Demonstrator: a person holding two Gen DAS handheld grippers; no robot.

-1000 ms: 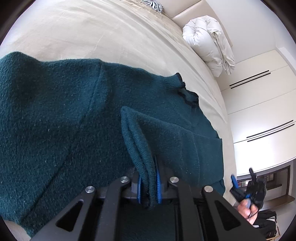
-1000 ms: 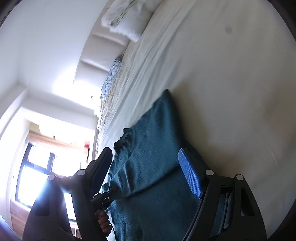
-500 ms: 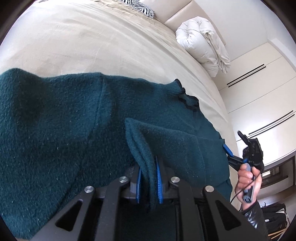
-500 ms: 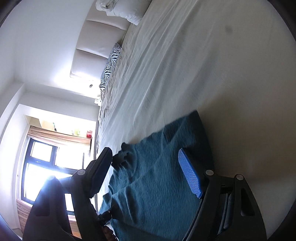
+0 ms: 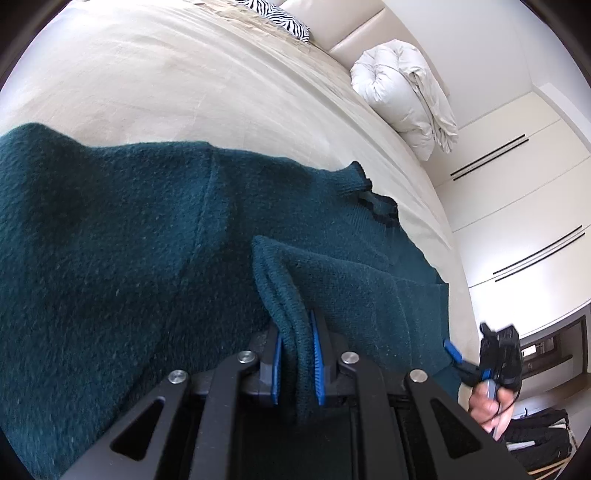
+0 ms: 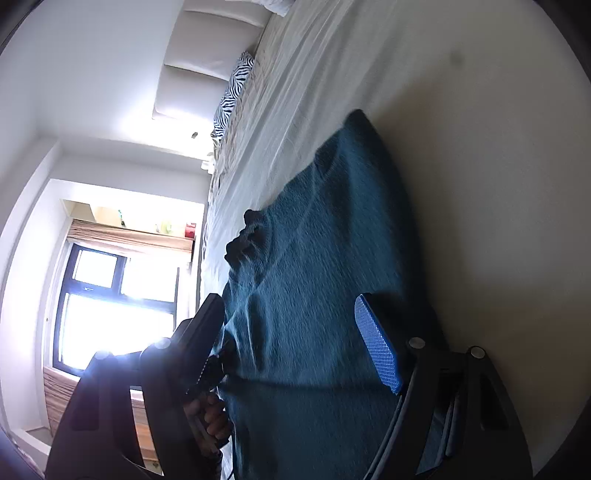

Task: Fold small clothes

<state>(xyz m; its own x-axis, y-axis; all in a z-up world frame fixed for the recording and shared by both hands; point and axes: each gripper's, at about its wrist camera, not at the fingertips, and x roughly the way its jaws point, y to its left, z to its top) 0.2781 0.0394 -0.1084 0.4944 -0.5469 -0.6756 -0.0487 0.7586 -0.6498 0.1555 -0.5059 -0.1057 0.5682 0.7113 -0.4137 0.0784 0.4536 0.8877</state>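
Observation:
A dark teal knit sweater (image 5: 129,258) lies spread on the beige bed (image 5: 147,74), collar toward the headboard. My left gripper (image 5: 295,332) has a doubled-over fold of the sweater between its blue pads. Its jaws are opening, and the cloth still touches the pads. In the right wrist view the sweater (image 6: 314,277) stretches away under my right gripper (image 6: 291,314), which stands open low over the cloth and grips nothing. The right gripper (image 5: 480,354) also shows at the sweater's right edge, held in a hand (image 5: 487,406). A hand (image 6: 208,417) holds the left gripper at the lower left.
A rolled white duvet (image 5: 406,99) and a zebra pillow (image 5: 280,18) lie by the headboard. White wardrobe doors (image 5: 517,221) stand beyond the bed's right side. A bright window (image 6: 110,314) is on the far wall. Bare sheet surrounds the sweater.
My right gripper has come down and in over the sweater, which now fills more of its view. The left gripper stays put; its pads stand slightly wider around the fold.

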